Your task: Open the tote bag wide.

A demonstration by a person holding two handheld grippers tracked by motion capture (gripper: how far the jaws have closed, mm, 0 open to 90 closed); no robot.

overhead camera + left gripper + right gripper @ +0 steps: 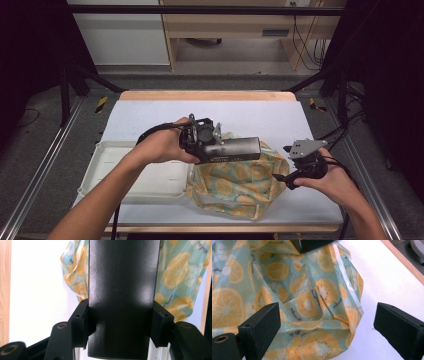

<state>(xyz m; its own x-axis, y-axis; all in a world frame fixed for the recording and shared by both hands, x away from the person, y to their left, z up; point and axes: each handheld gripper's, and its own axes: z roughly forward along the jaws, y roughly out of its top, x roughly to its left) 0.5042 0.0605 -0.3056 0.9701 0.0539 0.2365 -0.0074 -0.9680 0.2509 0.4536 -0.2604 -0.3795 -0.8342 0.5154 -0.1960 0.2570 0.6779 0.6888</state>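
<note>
My left gripper [216, 148] is shut on a long black box [241, 148], which it holds level above a fabric bag [235, 187] printed with orange slices. In the left gripper view the pads press both sides of the black box [123, 290] at the left gripper [122, 327], and the bag [178, 272] lies beyond. At the bag's right edge my right gripper [281, 163] is open. In the right gripper view the right gripper [327, 322] has its jaws wide apart over the bag [287, 290]. One corner of the box [312, 244] shows at the top.
A white tray [115, 167] sits at the left of the white table mat [165, 112], touching the bag's left side. The table's wooden far edge [205, 95] runs across the back. Dark metal frame rails stand on both sides.
</note>
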